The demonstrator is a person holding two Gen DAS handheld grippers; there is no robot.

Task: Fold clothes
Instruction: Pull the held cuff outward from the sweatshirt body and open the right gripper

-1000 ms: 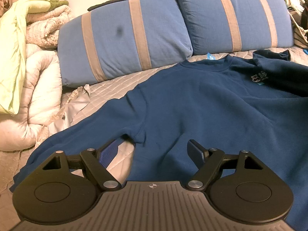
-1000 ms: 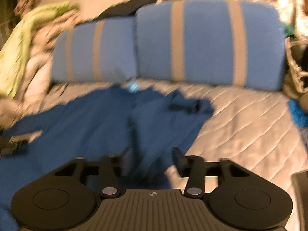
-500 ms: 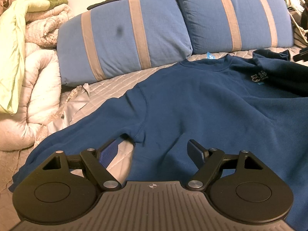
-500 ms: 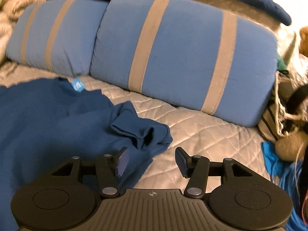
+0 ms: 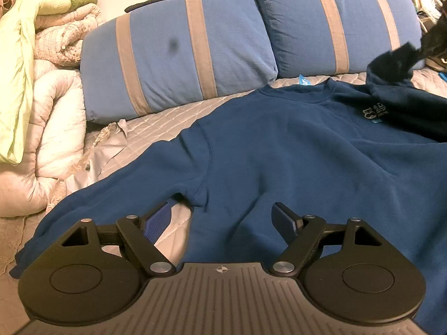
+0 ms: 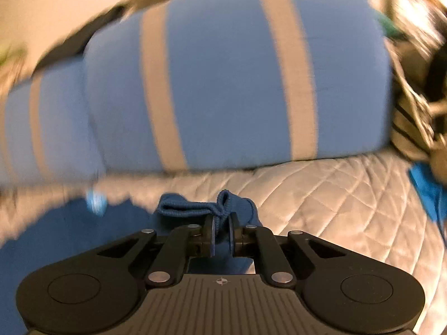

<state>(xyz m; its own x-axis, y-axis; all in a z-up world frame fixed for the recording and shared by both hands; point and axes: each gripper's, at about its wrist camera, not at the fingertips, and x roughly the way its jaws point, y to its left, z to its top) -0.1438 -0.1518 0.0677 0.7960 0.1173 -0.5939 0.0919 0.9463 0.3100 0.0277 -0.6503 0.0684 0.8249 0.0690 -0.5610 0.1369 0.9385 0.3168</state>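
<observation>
In front of the two striped blue pillows [image 5: 178,64], on the quilted bed [image 6: 335,195], a navy sweatshirt [image 5: 293,153] lies chest up, collar toward the pillows, body spread flat. One sleeve [image 5: 117,192] stretches out straight, away from the body. The other sleeve's ribbed cuff [image 6: 206,208] is pinched between the closed fingers of the right hand-held gripper [image 6: 220,236] and lifted off the bed near the pillows. The left hand-held gripper [image 5: 220,220] hovers with fingers wide apart over the armpit of the outstretched sleeve, gripping nothing. I judge the folding barely advanced: no crease shows in the body, one sleeve is merely in hand, and sleeves and body remain to be folded.
</observation>
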